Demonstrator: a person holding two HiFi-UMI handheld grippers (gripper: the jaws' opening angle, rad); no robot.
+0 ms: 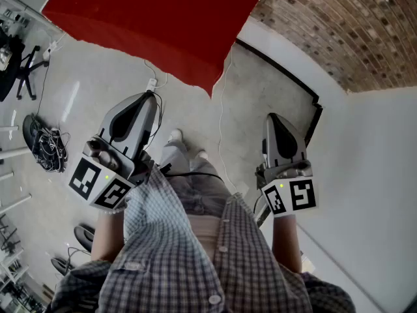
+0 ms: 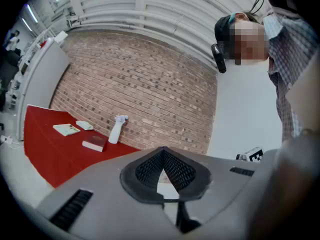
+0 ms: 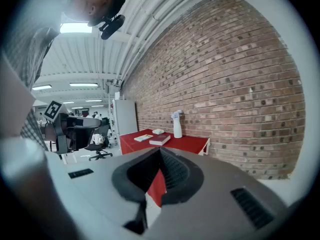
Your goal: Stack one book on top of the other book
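Bottle (image 2: 116, 130) one; pale book (image 2: 66, 129) one; maroon book (image 2: 94, 143) one.

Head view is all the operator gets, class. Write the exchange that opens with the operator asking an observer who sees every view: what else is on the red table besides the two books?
Observer: A white spray bottle stands upright on the red table, on the brick-wall side of the dark red book.
Operator: Anything more?
Observer: A small pale thing lies beyond the pale book. It is too small to name.
Operator: Are the grippers holding anything?
Observer: No. The left gripper and right gripper are both shut, with nothing between the jaws.
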